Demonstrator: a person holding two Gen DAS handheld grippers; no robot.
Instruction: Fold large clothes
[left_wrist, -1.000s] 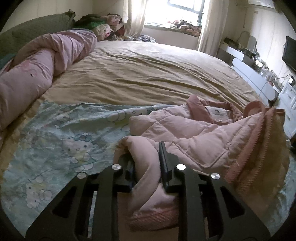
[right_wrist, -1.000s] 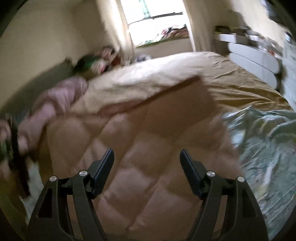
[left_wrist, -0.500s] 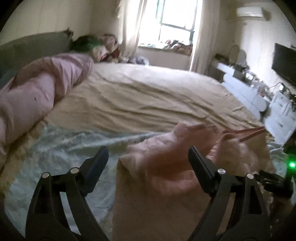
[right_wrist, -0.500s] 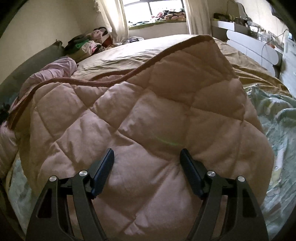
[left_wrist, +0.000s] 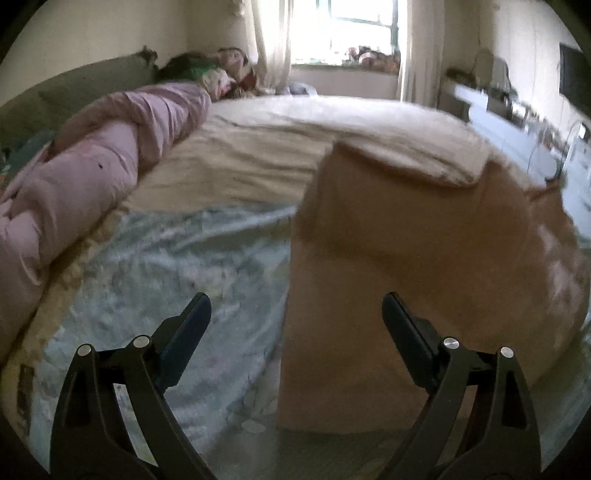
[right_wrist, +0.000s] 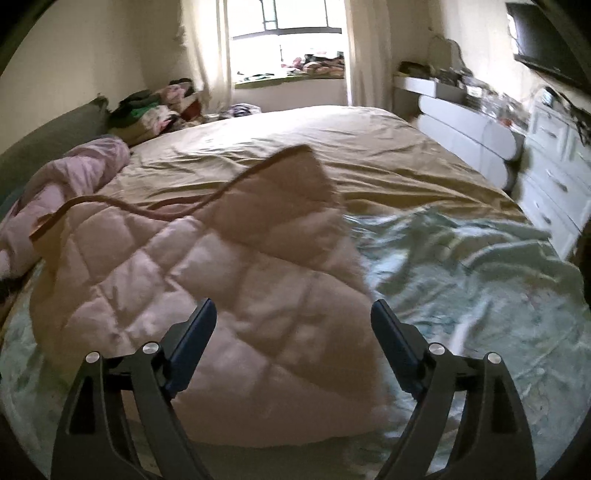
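Note:
A pink quilted jacket (right_wrist: 229, 295) lies folded in a thick bundle on the pale blue patterned sheet (right_wrist: 461, 266) at the near end of the bed. It also shows in the left wrist view (left_wrist: 406, 277), blurred, in front and to the right. My left gripper (left_wrist: 295, 321) is open and empty, just above the jacket's left edge. My right gripper (right_wrist: 293, 325) is open and empty over the jacket's near part. A darker pink trim (right_wrist: 155, 206) runs along the jacket's far edge.
A tan bedspread (right_wrist: 314, 147) covers the far half of the bed. A rolled pink duvet (left_wrist: 110, 162) lies along the left side. A pile of clothes (right_wrist: 155, 110) sits at the far left corner. White drawers (right_wrist: 554, 166) stand to the right.
My left gripper let go of the jacket's sleeve, opened and drew back. The jacket, held up a moment ago, has dropped onto the bed. My right gripper stayed open.

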